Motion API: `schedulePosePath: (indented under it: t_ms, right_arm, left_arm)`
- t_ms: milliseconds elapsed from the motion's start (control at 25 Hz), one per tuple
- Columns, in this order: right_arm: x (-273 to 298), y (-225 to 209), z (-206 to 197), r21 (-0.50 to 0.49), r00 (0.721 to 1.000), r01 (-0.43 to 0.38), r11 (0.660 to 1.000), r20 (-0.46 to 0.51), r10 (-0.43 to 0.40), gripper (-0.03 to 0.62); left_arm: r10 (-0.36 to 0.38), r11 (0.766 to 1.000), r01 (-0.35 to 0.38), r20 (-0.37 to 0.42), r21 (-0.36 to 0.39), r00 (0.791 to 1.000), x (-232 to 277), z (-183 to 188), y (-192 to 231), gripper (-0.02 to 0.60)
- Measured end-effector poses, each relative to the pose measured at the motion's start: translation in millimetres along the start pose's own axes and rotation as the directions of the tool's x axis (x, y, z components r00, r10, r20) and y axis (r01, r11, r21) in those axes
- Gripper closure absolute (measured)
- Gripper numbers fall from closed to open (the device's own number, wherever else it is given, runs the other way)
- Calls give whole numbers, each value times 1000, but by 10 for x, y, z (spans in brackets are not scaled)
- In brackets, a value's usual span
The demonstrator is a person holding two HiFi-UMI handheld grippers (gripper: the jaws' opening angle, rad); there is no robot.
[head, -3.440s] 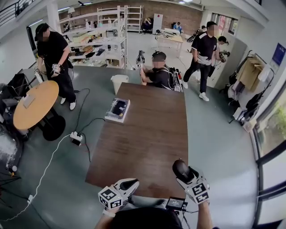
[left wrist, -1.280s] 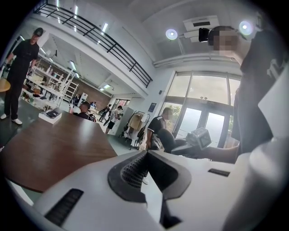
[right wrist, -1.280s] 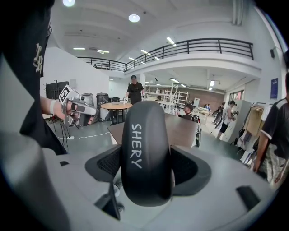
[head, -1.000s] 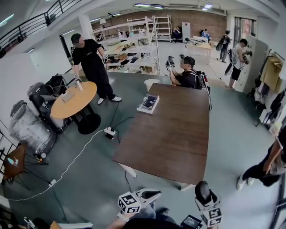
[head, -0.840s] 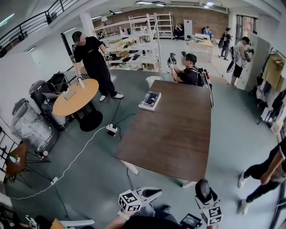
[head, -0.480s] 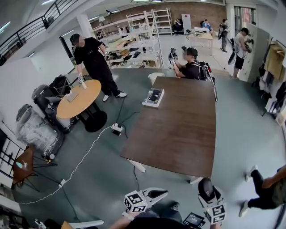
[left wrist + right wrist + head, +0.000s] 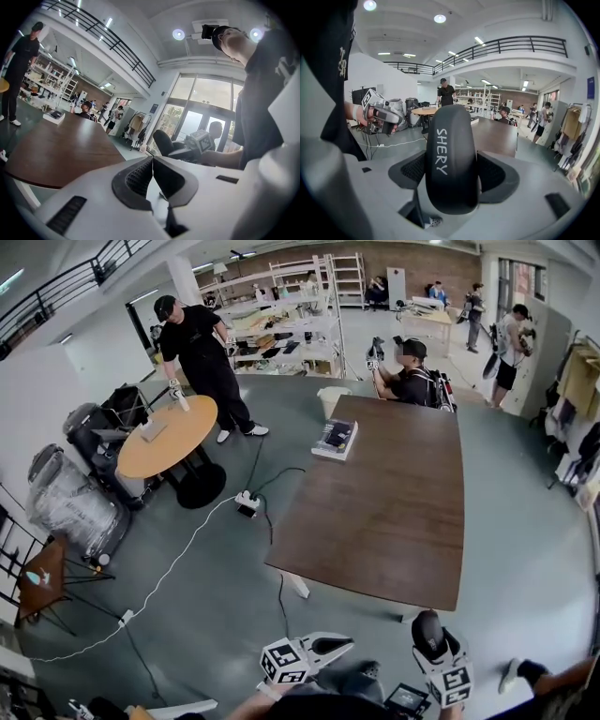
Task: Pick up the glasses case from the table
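Floor (image 7: 211,592) lying open before table (image 7: 394,512) edge; my right gripper (image 7: 452,174) clasping glasses case (image 7: 451,140), left gripper (image 7: 152,161) clenched empty; box (image 7: 335,439) occupying far corner.

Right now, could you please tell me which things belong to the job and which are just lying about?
Job: glasses case, clamped in the right gripper; brown table.

Lying about: flat box on the table's far corner; round table; power strip; white bin. The left gripper is shut and empty.

The right gripper (image 7: 437,652) holds the dark glasses case (image 7: 427,626) just off the brown table's (image 7: 394,502) near edge, with the left gripper (image 7: 339,646) to its left.
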State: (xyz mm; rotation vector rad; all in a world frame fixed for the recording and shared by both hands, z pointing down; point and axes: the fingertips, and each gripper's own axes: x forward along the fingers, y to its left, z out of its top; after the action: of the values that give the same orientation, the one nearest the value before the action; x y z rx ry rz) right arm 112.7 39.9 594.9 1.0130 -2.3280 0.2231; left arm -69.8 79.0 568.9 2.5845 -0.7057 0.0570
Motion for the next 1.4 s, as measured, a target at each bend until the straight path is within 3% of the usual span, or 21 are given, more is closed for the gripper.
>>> schedulePosePath:
  t_ms: [440,840,1400]
  right_arm:
    - [461,937,679,-93,1000,8,996,21,-6,272]
    - [574,1573,795,-105,999,25,994,-30,-29,272]
    - [526,1696,945,-130,1000,12,991,6,-11,272]
  left_arm:
    - [-4,1000,4,51,-11,999,-1061,-29,322,575]
    - [-6,1000,8,75,-22,997,-1705,-128,648,575]
    - [27,999,-25,106,-23,994,-1806,-59,606,575]
